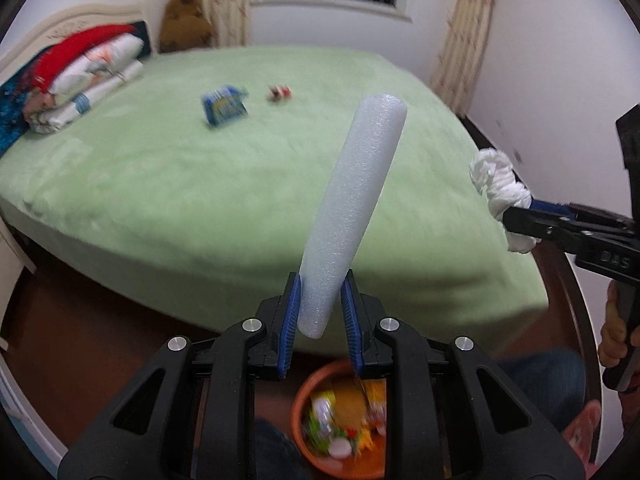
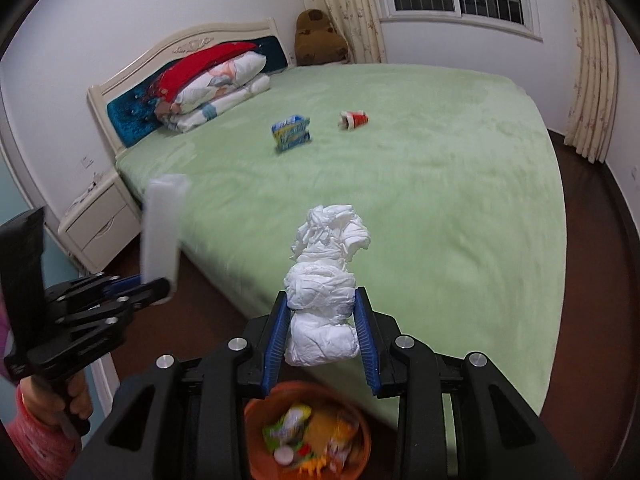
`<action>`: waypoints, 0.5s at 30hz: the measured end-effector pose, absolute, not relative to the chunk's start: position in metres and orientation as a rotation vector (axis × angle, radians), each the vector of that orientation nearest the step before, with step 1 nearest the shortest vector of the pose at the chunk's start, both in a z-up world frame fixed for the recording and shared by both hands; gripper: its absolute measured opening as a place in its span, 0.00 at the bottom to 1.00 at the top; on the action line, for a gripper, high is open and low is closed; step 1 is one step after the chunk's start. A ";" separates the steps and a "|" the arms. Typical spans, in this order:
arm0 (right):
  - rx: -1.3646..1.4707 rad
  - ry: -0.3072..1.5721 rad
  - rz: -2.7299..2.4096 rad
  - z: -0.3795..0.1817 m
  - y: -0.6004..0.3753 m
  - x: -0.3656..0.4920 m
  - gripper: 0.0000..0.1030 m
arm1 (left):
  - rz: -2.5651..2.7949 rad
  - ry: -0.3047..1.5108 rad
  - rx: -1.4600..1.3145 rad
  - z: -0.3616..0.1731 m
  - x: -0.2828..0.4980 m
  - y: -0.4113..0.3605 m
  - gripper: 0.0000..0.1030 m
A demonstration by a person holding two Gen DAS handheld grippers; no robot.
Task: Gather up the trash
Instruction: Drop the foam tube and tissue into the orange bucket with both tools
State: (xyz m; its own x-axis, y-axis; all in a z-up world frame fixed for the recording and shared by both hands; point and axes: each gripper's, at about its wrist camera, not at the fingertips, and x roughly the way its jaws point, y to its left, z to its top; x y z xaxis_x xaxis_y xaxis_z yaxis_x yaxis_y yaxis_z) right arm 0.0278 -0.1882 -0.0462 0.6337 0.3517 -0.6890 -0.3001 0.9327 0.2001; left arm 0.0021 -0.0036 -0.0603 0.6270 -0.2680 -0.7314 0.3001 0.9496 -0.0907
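My left gripper [image 1: 320, 296] is shut on a white foam tube [image 1: 352, 208] that sticks up and away, held above an orange bin [image 1: 308, 392] full of wrappers. My right gripper [image 2: 322, 304] is shut on a crumpled white tissue wad [image 2: 324, 280], above the same bin [image 2: 256, 408]. The right gripper and tissue [image 1: 498, 182] show at the right of the left wrist view; the left gripper and tube [image 2: 162, 232] show at the left of the right wrist view. A blue snack packet [image 2: 291, 132] and a small red wrapper [image 2: 354, 119] lie on the green bed [image 2: 440, 200].
Folded bedding and a red pillow [image 2: 208, 80] sit at the headboard. A white nightstand [image 2: 98, 216] stands beside the bed. A brown plush [image 2: 318, 38] is in the corner. Dark wood floor [image 2: 592, 240] surrounds the bed.
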 end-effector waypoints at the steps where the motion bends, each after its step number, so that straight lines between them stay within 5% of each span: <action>1: 0.073 0.818 0.381 -0.054 -0.190 0.017 0.32 | -0.342 0.865 0.046 -0.073 -0.003 -0.009 0.20; 15: 0.139 1.173 0.396 -0.200 -0.185 -0.052 0.32 | -0.367 1.294 -0.006 -0.225 -0.039 -0.038 0.20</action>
